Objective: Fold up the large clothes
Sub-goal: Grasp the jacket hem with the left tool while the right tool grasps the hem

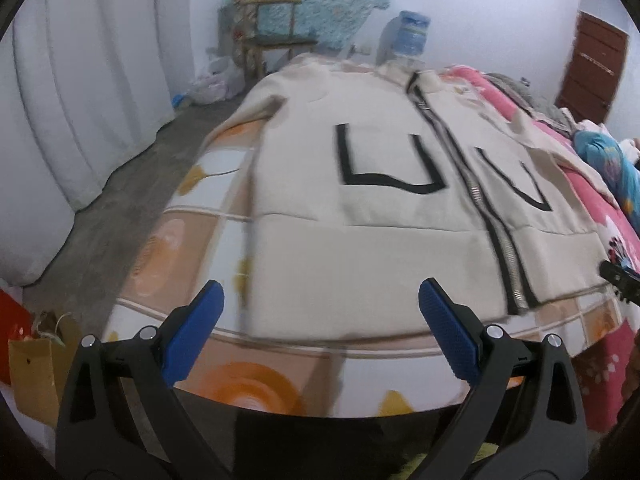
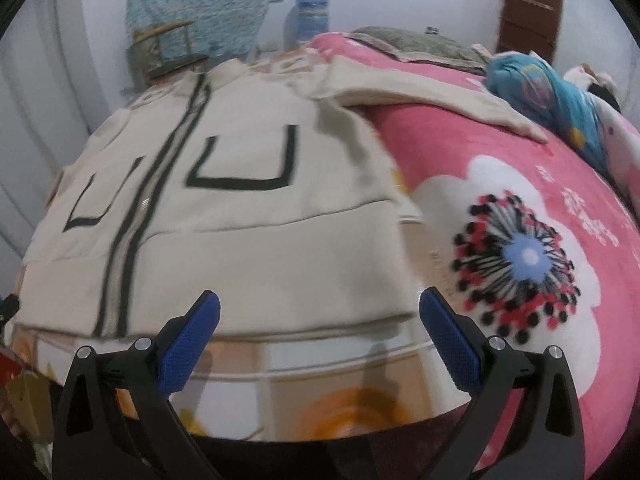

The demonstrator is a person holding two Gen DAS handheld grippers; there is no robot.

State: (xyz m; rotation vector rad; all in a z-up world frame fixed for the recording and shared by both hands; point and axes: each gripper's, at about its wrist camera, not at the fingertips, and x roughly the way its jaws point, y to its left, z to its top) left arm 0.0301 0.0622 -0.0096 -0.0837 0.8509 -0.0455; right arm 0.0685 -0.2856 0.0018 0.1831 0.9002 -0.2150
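A large cream zip-up jacket (image 1: 360,216) (image 2: 248,216) lies flat, front up, on the bed, with black U-shaped pocket outlines and a dark zipper (image 1: 496,224) (image 2: 132,224) down its middle. One sleeve (image 2: 432,96) stretches out over the pink blanket. My left gripper (image 1: 320,300) hovers open above the jacket's near hem, left of the zipper. My right gripper (image 2: 320,308) is open over the hem's right corner. Neither set of blue pads (image 1: 196,332) (image 2: 192,344) touches the cloth. The right gripper's tip (image 1: 618,278) shows at the left wrist view's right edge.
The bed has an orange-and-white patterned sheet (image 1: 192,240) and a pink flowered blanket (image 2: 520,248). A blue pillow (image 2: 560,96) lies at the far right. Beyond the bed stand a water jug (image 1: 412,36), a wooden chair (image 1: 272,36) and a brown door (image 1: 596,68). A paper bag (image 1: 36,360) sits on the floor.
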